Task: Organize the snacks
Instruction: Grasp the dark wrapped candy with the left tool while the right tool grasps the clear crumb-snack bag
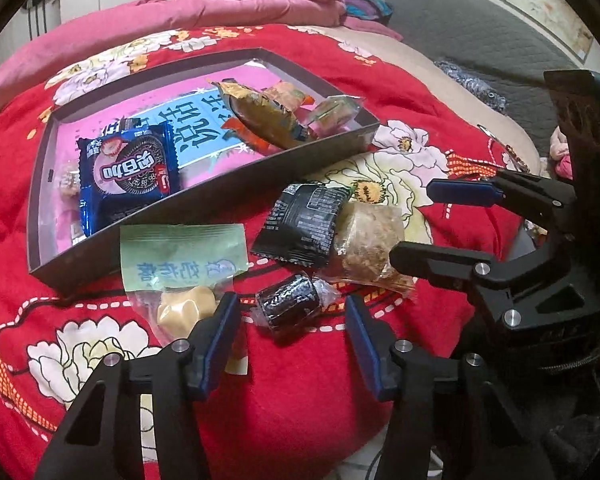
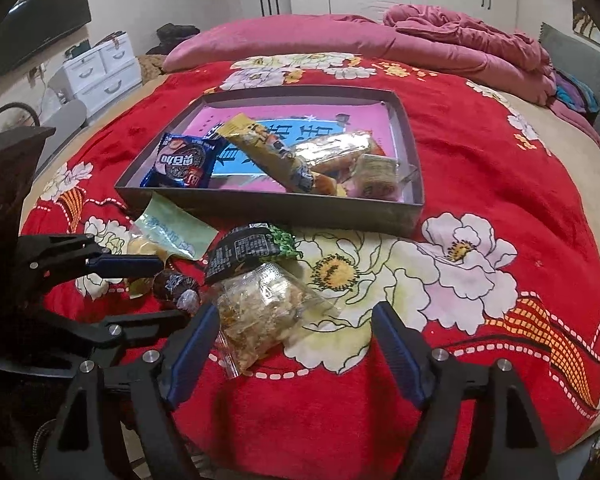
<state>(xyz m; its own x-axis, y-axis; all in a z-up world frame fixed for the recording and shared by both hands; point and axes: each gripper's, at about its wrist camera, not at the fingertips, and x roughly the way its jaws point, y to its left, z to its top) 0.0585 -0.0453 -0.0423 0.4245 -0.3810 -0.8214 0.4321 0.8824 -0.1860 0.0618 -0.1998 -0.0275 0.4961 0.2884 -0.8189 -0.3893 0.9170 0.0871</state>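
Observation:
A shallow grey box (image 1: 220,200) (image 2: 260,208) lies on the red floral blanket and holds a blue cookie packet (image 1: 132,176) (image 2: 184,160), a yellow-brown packet (image 1: 268,116) (image 2: 268,152) and other wrapped snacks. In front of it lie a green packet (image 1: 184,256) (image 2: 172,232), a black packet (image 1: 304,220) (image 2: 244,252), a clear packet of crumbly snack (image 1: 370,240) (image 2: 260,316) and a small black wrapped roll (image 1: 290,306) (image 2: 176,284). My left gripper (image 1: 290,308) (image 2: 172,290) is open, its pads either side of the roll with gaps showing. My right gripper (image 2: 296,316) (image 1: 414,224) is open, straddling the clear packet.
The red blanket (image 2: 480,184) covers a bed; a crumpled pink duvet (image 2: 460,40) lies at the far side. White drawers (image 2: 100,68) and a wall screen (image 2: 40,24) stand beyond the left edge. The two grippers sit close together, side by side.

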